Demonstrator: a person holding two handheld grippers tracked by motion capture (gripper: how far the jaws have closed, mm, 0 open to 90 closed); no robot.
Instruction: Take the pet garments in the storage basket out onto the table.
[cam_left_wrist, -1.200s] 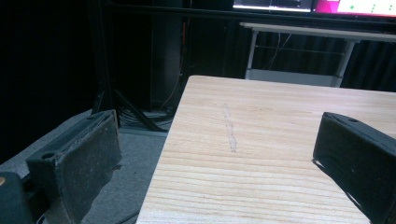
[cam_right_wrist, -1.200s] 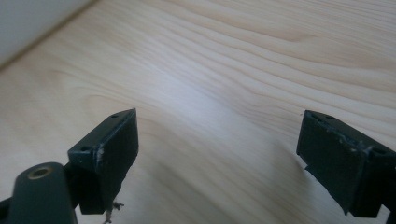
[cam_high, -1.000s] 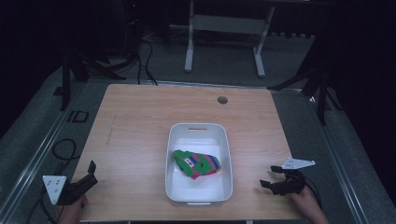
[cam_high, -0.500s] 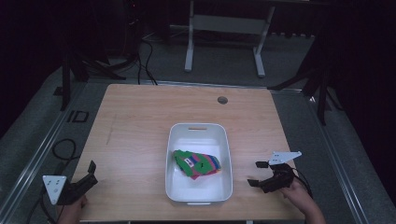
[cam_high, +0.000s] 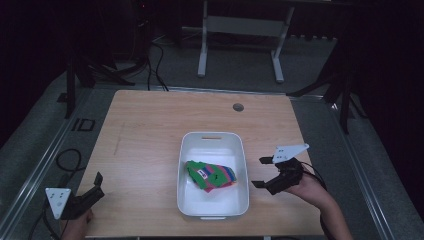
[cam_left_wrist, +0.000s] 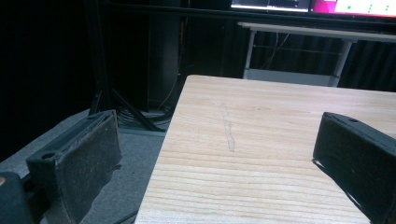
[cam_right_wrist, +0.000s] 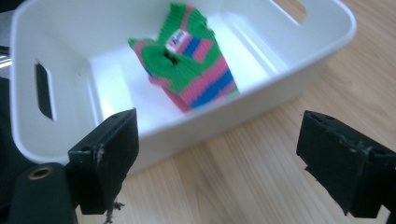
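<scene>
Item: striped knitted garment (cam_high: 212, 176), folded, lying inside white bin (cam_high: 214, 212) at mid-desk (cam_high: 145, 130). Likely light, soft, floppy; best pinched at a bunched fold. Right gripper (cam_high: 262, 172) released, beside the bin; left gripper (cam_high: 96, 184) released, at the desk's corner.

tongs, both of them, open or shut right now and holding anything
Left tongs: open, holding nothing, over the table's left edge.
Right tongs: open, holding nothing, beside the white bin with the striped sock.
</scene>
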